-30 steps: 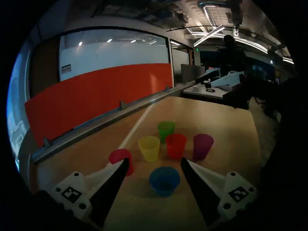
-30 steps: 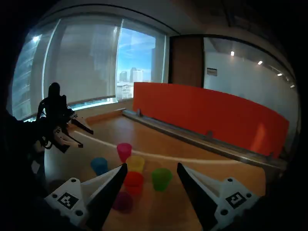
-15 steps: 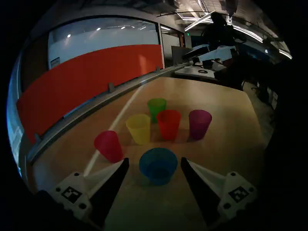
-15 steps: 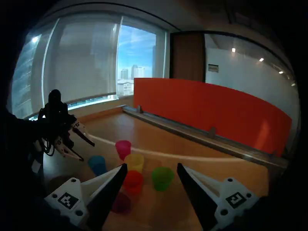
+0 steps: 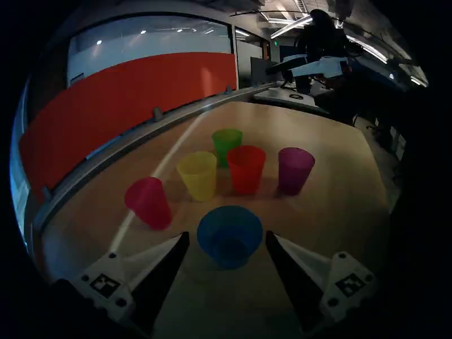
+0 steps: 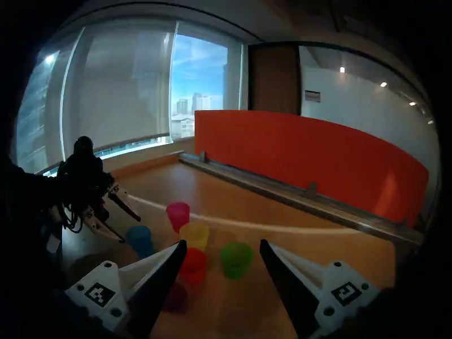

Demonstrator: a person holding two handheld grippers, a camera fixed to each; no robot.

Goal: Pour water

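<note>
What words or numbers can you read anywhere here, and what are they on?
No text can be read here.
The wall sign: too small and blurred to read.
The square marker on the left gripper: a black-and-white pattern, no letters.

The round blue plastic cup looks smooth and translucent — so does the purple plastic cup; the light-brown wooden tabletop carries a soft, even sheen

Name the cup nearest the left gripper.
The blue cup, just ahead of the open left gripper; the pink, yellow, green, red and purple cups stand farther back.
</note>
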